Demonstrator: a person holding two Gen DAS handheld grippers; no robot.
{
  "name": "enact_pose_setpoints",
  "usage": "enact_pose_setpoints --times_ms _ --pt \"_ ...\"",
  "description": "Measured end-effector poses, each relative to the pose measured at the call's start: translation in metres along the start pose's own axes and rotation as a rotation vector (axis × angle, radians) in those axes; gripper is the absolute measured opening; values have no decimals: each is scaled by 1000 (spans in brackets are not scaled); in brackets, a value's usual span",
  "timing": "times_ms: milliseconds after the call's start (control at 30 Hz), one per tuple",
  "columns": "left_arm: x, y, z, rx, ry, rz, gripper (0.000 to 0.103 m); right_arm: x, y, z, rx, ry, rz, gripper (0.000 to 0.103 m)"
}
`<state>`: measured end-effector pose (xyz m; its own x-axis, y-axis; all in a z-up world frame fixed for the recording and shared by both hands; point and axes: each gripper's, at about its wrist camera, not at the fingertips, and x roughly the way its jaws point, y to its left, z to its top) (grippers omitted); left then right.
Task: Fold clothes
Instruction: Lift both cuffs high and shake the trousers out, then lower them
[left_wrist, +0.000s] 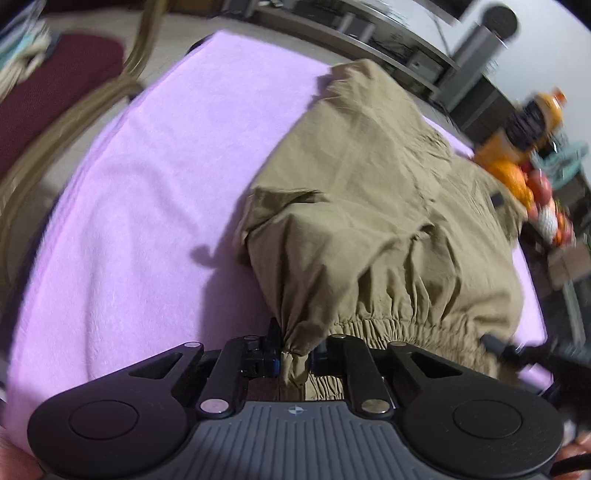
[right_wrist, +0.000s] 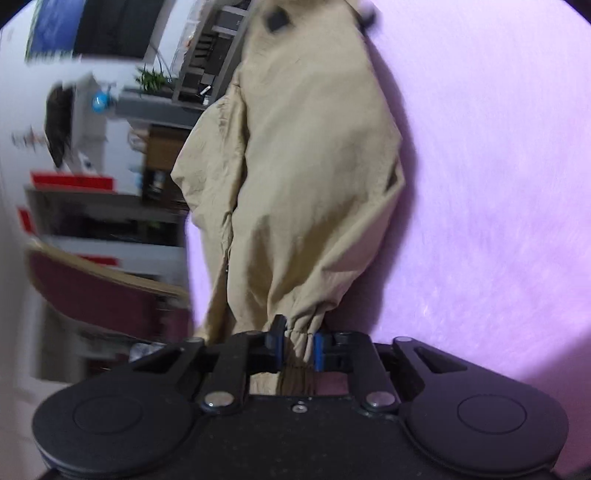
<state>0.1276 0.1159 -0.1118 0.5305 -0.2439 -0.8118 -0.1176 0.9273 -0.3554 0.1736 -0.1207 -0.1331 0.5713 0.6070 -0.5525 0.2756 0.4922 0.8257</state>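
Note:
Khaki trousers (left_wrist: 369, 206) with an elastic waistband lie partly on a pink towel (left_wrist: 155, 177). My left gripper (left_wrist: 295, 352) is shut on a gathered end of the waistband, lifted a little above the towel. In the right wrist view the same trousers (right_wrist: 303, 177) hang away from my right gripper (right_wrist: 298, 345), which is shut on another bunched part of the elastic band, over the pink towel (right_wrist: 480, 184). The right gripper's tip (left_wrist: 496, 343) shows at the waistband's far end in the left wrist view.
A chair with a maroon seat (left_wrist: 55, 85) stands beyond the towel's left edge. Fruit and an orange bottle (left_wrist: 532, 147) sit at the right. Grey shelving (left_wrist: 369, 33) runs along the back. Shelves, a plant (right_wrist: 151, 79) and a maroon chair (right_wrist: 103, 291) show at the left.

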Motion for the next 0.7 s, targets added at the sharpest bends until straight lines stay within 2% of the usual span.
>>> enact_pose_setpoints --times_ms 67,133,200,267,333,400,467,500,567,600,700 --pt "-3 -1 8 -100 89 -103 11 -24 31 6 -117 -52 -45 11" --pt "-8 -10 21 -212 186 -236 10 -52 76 18 -216 -118 -51 11" --pt "-23 -35 35 -250 240 -378 10 -91 122 28 -301 -196 -49 11" --pt "-60 -74 47 -186 216 -528 10 -139 173 34 -392 -294 -35 11" --pt "-114 -111 55 -97 134 -698 10 -189 228 30 -499 -403 3 11" --pt "-177 -135 61 -39 8 -870 10 -249 272 14 -602 -514 52 11" --pt "-239 -133 59 -38 -159 -1033 10 -308 301 -7 -665 -623 123 11" --pt "-266 -127 55 -49 -245 -1081 10 -336 312 -18 -689 -677 162 11" --pt "-314 -110 43 -81 -418 -1117 10 -381 321 -32 -709 -780 193 11" --pt "-334 -102 36 -91 -490 -1121 10 -397 323 -34 -696 -796 195 11" --pt "-374 -94 20 -57 -569 -1143 10 -424 322 -34 -668 -739 284 11"
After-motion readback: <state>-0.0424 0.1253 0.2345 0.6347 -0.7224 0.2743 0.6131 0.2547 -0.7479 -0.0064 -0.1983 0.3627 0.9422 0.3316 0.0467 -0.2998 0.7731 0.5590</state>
